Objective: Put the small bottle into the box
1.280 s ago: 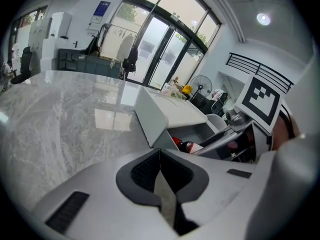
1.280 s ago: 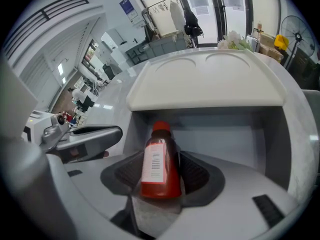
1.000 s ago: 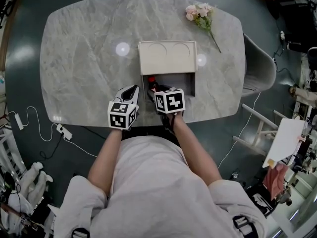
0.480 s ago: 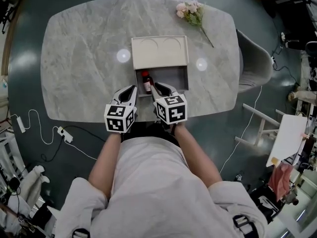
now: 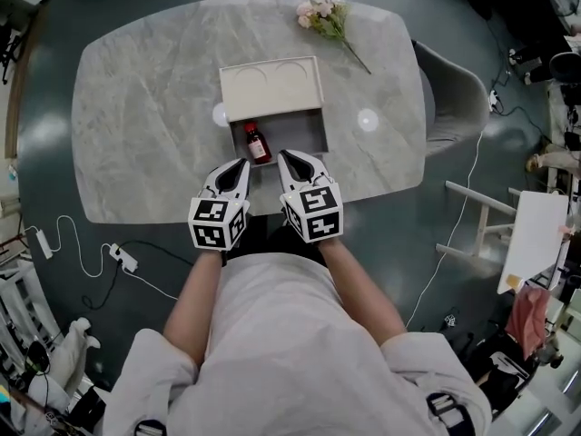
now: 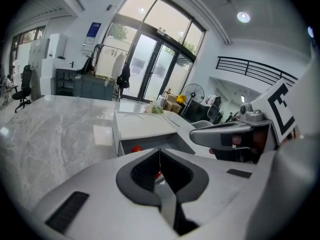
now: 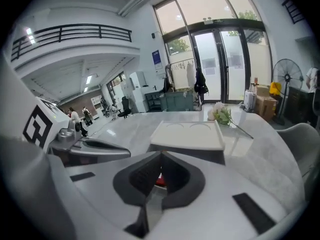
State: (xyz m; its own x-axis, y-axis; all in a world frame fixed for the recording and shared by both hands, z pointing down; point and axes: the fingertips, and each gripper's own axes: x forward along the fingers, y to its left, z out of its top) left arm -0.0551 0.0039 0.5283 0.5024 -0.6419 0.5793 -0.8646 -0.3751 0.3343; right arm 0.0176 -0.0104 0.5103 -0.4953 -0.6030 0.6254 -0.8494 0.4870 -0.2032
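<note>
The small bottle is inside the box, the left gripper has its fingers together and empty, and the right gripper has just closed its fingers on nothing.

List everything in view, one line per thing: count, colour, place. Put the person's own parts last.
table: one, grey marble, centre of the head view
box: one, cream, mid-table, lid open away from the person
small bottle: one, dark with red cap, inside the box, left side
flowers: one bunch, pink, table's far right
chair: one, grey, right of the table
power strip: one, white, on the floor at left
left gripper: white, near table edge, fingers shut, empty
right gripper: white, beside it, fingers just closed, nothing between them
</note>
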